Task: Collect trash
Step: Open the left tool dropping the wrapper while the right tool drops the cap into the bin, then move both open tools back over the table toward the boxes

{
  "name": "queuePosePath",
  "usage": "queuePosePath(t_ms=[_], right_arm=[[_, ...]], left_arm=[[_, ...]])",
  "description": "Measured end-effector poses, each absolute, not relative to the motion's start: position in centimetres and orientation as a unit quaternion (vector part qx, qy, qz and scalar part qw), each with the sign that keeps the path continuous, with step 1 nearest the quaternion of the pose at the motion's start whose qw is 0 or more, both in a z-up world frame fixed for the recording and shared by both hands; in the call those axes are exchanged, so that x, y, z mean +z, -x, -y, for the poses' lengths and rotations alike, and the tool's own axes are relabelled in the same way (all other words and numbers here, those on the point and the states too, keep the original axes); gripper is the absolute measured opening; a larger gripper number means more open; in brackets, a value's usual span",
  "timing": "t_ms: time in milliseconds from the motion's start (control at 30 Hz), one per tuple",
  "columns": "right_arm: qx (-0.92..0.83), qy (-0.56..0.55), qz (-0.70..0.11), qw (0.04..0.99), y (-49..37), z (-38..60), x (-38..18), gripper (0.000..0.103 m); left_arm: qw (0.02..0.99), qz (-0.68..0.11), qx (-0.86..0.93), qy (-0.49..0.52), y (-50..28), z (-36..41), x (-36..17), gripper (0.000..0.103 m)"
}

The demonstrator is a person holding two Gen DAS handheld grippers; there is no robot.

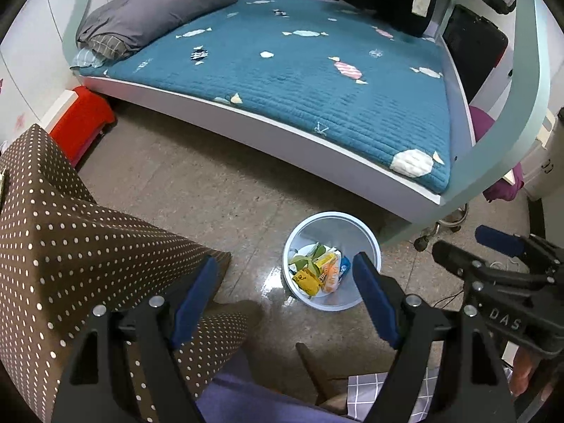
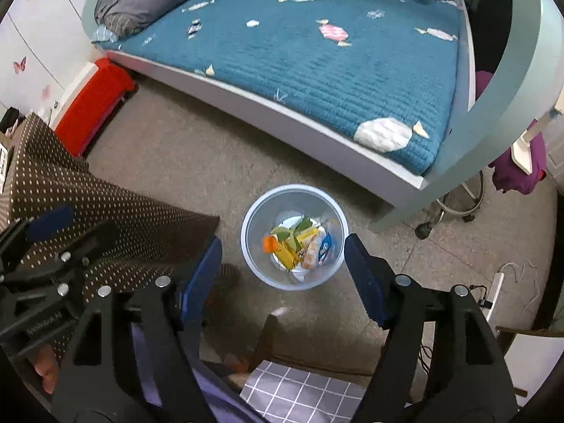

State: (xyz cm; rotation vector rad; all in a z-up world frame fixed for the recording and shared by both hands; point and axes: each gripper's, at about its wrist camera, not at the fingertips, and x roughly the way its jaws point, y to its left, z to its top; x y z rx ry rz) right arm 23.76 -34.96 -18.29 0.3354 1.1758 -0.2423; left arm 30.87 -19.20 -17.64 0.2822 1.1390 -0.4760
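Inside bin (image 2: pixel 254 264), half-buried orange scrap (image 2: pixel 269 245)

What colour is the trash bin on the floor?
Pale blue, translucent-looking; the trash bin shows best in the right wrist view, with wrappers inside.

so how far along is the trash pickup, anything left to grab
Done: wrappers already lie inside the pale blue bin on the floor. In hand: nothing; the left hand-held gripper and right hand-held gripper are both open and empty above it. Left: no loose trash shows on the visible floor; the tabletop is out of view.
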Motion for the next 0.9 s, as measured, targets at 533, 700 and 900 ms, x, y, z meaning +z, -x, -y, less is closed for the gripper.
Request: queuePosePath(t_ms=[533, 700, 900], right_arm=[[-0.114, -0.146, -0.525, 0.831, -23.2, 33.9, -15.3, 0.071], [-0.108, -0.140, -0.513, 0.840, -23.5, 32.9, -13.8, 0.071], [-0.093, -0.125, -0.498, 0.853, -24.1, 30.9, -11.9, 0.071]], left_arm=[[0.812, -0.523, -0.227, -0.125, -30.0, 18.1, -16.4, 0.078], [0.823, -0.508, -0.226, -0.117, -29.7, 17.0, -14.4, 0.078], [0.838, -0.488, -0.219, -0.105, -29.6, 14.8, -12.1, 0.078]])
